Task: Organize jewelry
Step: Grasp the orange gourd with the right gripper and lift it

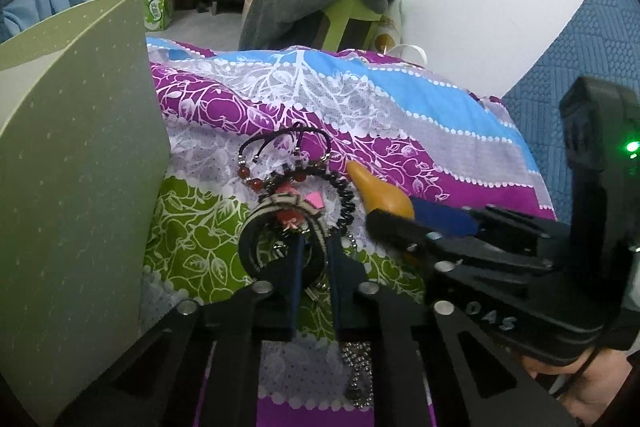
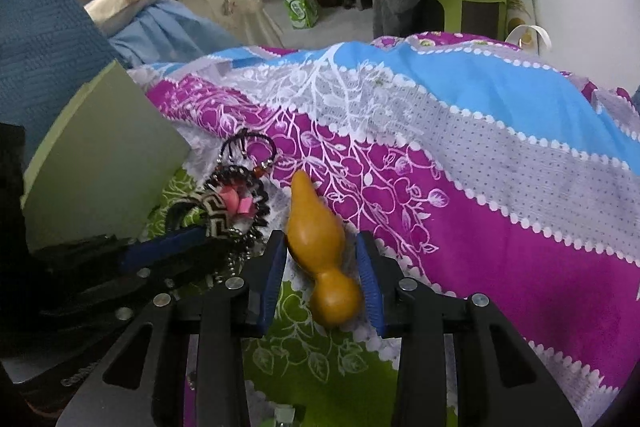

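Right, both grippers are down on the jewelry pile on the patterned bedsheet [image 2: 500,187]. My left gripper [image 1: 314,263] has its jaws pinched nearly together on the wide patterned bangle [image 1: 280,211]; the blue pads sit on its rim, so I call it clenched on that one, probably to lift it clear of the tangle of black beaded bracelet [image 1: 346,201] and cord bracelet with red beads [image 1: 256,163]. My right gripper [image 2: 322,267] straddles the yellow gourd pendant [image 2: 316,235]: left pad looks touching, right pad shows a thin gap, so I judge it not yet gripped. It lies lengthwise between the fingers, narrow tip pointing away, which suits a squeeze across the waist. A green box [image 1: 76,147] stands just left of the pile, likely the destination. Only readable writing: "DAS" on the right gripper's body in the left view. A ball chain [image 1: 358,367] lies under the left gripper.
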`<action>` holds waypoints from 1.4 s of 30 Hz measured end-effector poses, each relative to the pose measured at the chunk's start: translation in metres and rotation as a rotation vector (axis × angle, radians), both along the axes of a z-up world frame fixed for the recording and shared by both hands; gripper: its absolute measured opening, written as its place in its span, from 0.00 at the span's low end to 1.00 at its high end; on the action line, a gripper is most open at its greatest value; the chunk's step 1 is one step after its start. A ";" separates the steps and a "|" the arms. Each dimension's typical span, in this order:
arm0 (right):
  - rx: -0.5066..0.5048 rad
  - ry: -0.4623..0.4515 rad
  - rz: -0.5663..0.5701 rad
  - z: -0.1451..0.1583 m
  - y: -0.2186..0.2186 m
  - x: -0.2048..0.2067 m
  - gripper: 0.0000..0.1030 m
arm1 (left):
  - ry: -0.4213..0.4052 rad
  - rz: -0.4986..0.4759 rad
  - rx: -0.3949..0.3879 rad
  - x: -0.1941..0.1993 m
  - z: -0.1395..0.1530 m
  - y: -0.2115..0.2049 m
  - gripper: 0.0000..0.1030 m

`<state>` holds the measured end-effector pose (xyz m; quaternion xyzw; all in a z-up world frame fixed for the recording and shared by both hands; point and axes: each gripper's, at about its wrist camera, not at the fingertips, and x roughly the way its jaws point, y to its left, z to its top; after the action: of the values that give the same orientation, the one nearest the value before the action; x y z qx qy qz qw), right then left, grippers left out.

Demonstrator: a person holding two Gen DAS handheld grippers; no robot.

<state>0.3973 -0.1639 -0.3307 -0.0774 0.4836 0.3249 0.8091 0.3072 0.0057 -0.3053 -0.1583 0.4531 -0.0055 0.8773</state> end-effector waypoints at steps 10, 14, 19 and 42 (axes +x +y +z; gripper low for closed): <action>0.005 0.004 -0.031 0.010 -0.003 -0.013 0.26 | -0.050 -0.029 -0.025 -0.012 0.023 -0.004 0.05; -0.014 -0.003 -0.079 0.015 -0.007 -0.024 0.26 | -0.057 -0.037 -0.052 -0.019 0.030 -0.002 0.05; -0.029 0.025 -0.142 0.021 -0.018 -0.041 0.26 | -0.068 -0.051 -0.064 -0.030 0.040 -0.002 0.05; 0.017 -0.070 -0.367 0.121 -0.047 -0.113 0.26 | -0.102 -0.146 -0.062 -0.080 0.140 0.008 0.05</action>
<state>0.2841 -0.2113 -0.2092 0.0077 0.4583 0.1729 0.8718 0.2276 0.0136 -0.1651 -0.1513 0.4178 -0.0915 0.8912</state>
